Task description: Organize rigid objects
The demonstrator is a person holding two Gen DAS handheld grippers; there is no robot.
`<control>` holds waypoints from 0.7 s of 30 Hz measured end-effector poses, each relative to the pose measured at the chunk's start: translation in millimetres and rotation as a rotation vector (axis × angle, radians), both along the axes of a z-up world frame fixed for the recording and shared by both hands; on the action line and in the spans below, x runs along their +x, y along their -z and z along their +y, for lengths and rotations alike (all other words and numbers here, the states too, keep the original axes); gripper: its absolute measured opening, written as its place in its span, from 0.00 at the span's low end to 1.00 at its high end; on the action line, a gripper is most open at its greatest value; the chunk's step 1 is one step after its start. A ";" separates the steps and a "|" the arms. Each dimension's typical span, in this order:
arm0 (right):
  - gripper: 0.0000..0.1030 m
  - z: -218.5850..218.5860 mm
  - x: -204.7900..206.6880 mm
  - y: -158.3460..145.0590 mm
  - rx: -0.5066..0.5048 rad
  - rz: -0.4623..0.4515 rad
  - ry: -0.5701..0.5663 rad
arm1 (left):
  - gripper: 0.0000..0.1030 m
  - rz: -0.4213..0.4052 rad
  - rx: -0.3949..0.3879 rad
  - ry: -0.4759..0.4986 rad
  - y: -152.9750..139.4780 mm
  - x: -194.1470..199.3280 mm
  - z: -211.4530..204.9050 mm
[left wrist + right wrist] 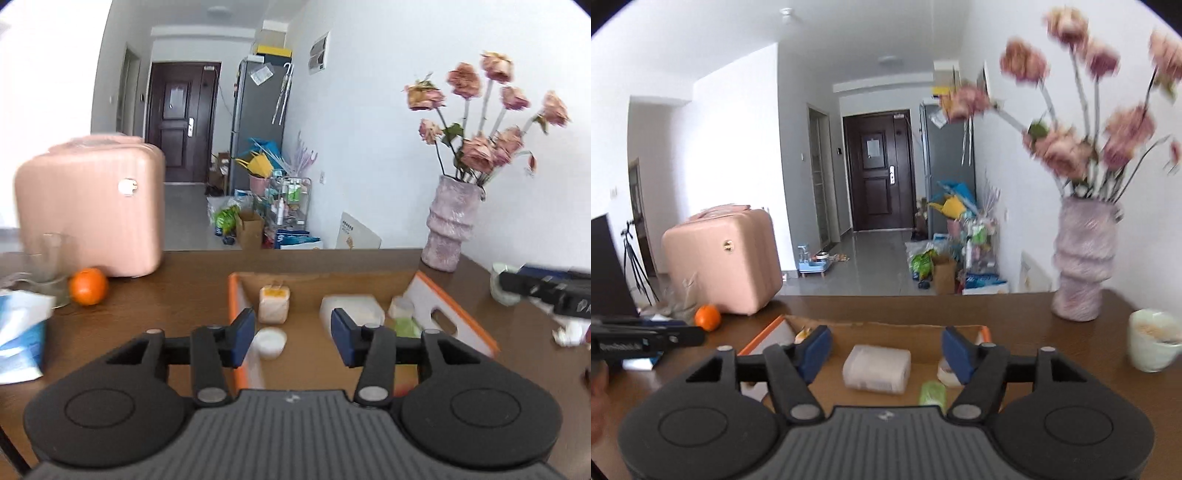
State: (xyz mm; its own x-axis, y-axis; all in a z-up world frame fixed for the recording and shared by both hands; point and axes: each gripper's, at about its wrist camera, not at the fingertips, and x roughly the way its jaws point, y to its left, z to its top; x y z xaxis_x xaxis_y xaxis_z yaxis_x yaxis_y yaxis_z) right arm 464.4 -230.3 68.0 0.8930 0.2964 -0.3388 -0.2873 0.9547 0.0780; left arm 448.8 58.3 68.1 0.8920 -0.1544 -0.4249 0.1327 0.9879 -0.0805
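An open cardboard box (233, 295) with orange-edged flaps lies on the brown table. Inside it are a small yellowish carton (274, 304), a white round lid (270, 341), a translucent white container (351, 308), a small white jar (400, 306) and a green item (406, 326). My left gripper (293, 332) hovers over the box's near left side, open, with nothing between its blue pads. My right gripper (886, 350) is open too, above the box (886, 326). The white container (877, 369) lies in the box beyond its pads, untouched, beside the green item (932, 393).
On the table's left stand a pink suitcase (92, 206), an orange (88, 286), a glass (48, 266) and a blue-white tissue pack (18, 332). A pink vase of flowers (450, 221) and a pale cup (1152, 339) stand at the right, with crumpled paper (569, 332) nearby.
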 end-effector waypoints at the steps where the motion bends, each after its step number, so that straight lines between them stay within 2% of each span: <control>1: 0.74 -1.9 -18.6 -2.8 -0.011 -0.008 0.000 | 0.52 -0.007 0.016 -0.008 0.4 -17.8 1.6; 6: 0.83 -1.3 -108.0 1.9 -0.080 -0.037 -0.011 | 0.70 -0.053 0.070 -0.035 10.5 -110.5 6.3; 11: 0.88 11.1 -187.9 30.4 -0.141 -0.070 -0.042 | 0.77 -0.107 0.172 -0.132 26.3 -200.0 9.5; 13: 0.88 16.4 -212.5 48.4 -0.135 -0.039 -0.053 | 0.80 -0.108 0.177 -0.150 34.8 -226.5 7.6; 17: 0.88 23.8 -257.7 79.9 -0.123 0.005 -0.065 | 0.80 -0.038 0.171 -0.085 56.2 -261.6 2.4; 21: 0.88 22.8 -284.3 97.3 -0.115 0.038 -0.046 | 0.80 0.002 0.153 -0.084 68.9 -276.5 3.8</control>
State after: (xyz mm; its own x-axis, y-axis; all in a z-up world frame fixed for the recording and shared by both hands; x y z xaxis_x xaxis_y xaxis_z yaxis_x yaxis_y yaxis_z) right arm 180.1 -207.5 -29.3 0.8649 0.2946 -0.4064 -0.3303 0.9437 -0.0190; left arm 172.3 62.1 -0.8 0.8983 -0.0128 -0.4392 0.0494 0.9962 0.0719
